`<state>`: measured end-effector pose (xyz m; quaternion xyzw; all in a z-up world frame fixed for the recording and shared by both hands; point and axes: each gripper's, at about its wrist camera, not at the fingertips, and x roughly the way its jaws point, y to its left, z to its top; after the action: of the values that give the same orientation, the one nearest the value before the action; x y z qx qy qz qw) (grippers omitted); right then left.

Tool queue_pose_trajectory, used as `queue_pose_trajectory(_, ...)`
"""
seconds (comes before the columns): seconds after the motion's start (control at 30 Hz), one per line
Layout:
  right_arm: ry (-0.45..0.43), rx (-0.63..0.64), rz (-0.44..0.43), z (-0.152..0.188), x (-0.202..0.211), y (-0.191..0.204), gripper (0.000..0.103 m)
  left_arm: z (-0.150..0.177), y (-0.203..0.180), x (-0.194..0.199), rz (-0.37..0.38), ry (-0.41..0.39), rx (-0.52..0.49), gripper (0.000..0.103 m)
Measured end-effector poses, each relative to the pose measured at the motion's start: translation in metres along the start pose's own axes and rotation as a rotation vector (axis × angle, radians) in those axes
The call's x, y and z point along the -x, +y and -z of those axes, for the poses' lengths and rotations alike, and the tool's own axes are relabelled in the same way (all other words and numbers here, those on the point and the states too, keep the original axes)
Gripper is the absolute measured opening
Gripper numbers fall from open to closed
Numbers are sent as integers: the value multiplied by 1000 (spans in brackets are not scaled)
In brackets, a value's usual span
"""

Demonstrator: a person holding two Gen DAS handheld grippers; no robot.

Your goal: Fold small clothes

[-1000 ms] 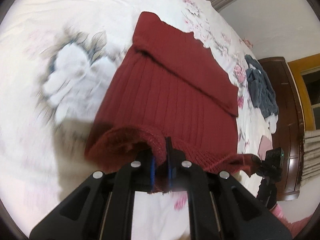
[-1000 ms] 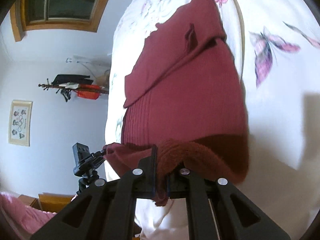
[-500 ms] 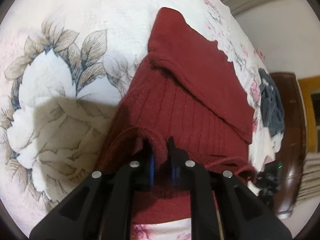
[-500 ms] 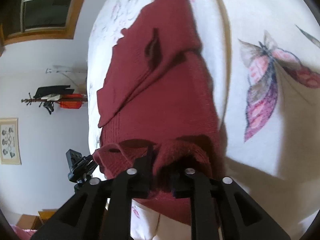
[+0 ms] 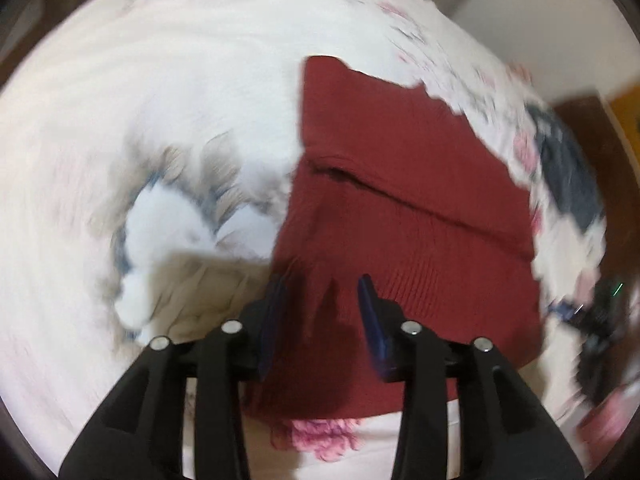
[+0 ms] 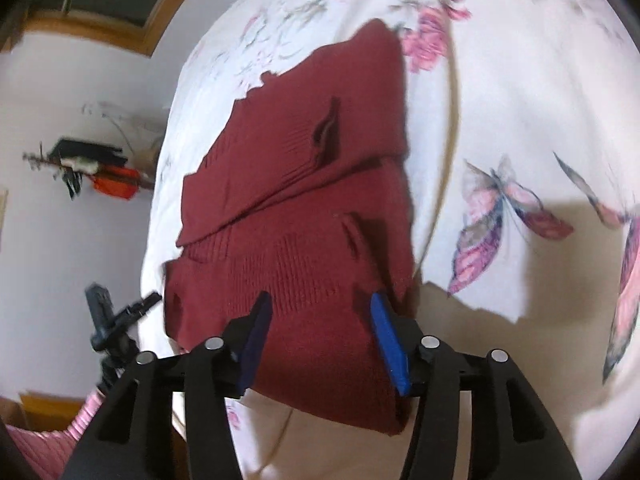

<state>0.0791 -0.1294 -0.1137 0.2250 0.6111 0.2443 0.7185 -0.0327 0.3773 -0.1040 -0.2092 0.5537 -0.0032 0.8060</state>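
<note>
Red sweater (image 5: 400, 208) flat beneath both spread grippers (image 5: 322, 296) (image 6: 316, 304) (nothing gripped)

Dark red sweater (image 5: 404, 208) is ribbed knit, matt, slightly fuzzy. Bed sheet (image 6: 520, 92) is smooth printed cloth, matt. Left gripper (image 5: 322, 304) and right gripper (image 6: 318, 320): matt black plastic, blue pads, shiny metal screws.

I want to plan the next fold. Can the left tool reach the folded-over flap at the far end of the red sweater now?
Probably yes. The left tool is open and holds nothing, hovering over the near edge of the red sweater. Only flat knit lies between it and the flap; nothing blocks that path on the bedsheet.
</note>
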Motion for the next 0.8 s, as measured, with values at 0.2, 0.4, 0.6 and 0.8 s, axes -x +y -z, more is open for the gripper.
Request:
queue_pose_trajectory(0.2,33,122,39,2,-12,25,58,-21,-23,-28,-114,5,-143,52)
queue_pose_trajectory(0.4,60,233,93,-3,-25,40,66,-35,-31,-57,-159,50,-242,55)
queue_pose_trajectory(0.6,89,350,219,-13,-40,46,77,-35,-33,-68,-159,54,-246,48)
queue_pose_trajectory(0.8,153,389,254,-23,-63,38,77,-31,-34,-56,-178,12,-248,37)
